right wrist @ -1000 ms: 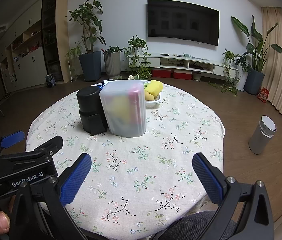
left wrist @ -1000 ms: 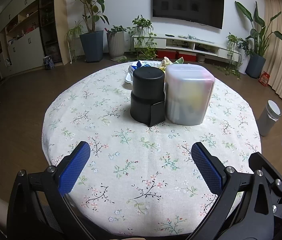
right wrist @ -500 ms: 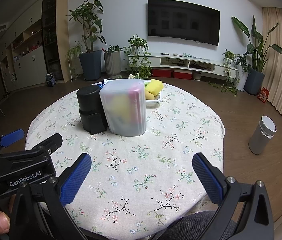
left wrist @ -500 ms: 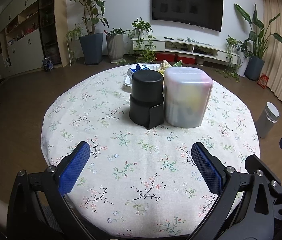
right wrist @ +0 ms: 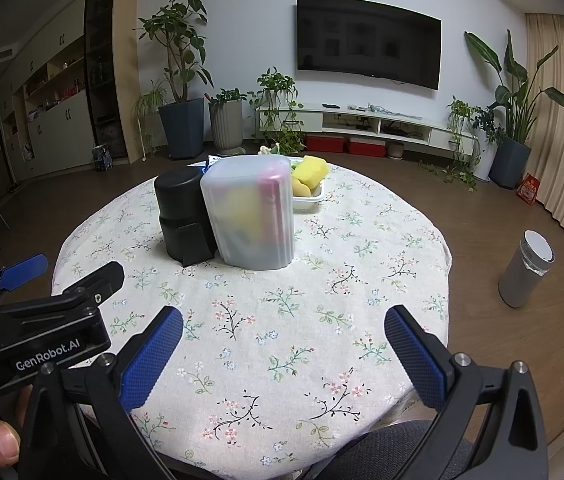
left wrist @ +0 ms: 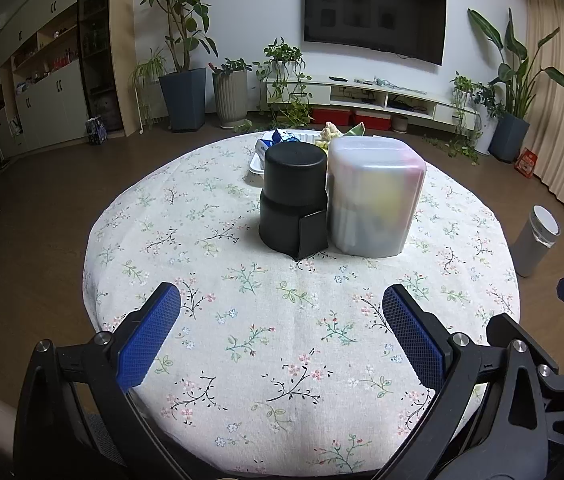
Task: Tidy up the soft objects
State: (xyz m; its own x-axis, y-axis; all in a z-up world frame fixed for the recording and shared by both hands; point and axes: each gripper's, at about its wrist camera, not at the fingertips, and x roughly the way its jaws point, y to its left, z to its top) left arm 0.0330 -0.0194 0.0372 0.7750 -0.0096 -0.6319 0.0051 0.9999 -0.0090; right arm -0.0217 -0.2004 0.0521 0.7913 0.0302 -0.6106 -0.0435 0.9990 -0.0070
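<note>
Both my grippers, left gripper point(left wrist: 280, 322) and right gripper point(right wrist: 284, 340), hang wide and empty, slightly withdrawn since a second ago. Soft objects sit inside the frosted bin point(left wrist: 376, 196) mid-surface; yellow sponges point(right wrist: 309, 174) in the white tray point(right wrist: 311, 200) behind.

My views: dim indoor light from overhead, soft shadows on tabletop point(left wrist: 242, 320), sharp centre, heavy fisheye bending, dark vignetted corners.
</note>
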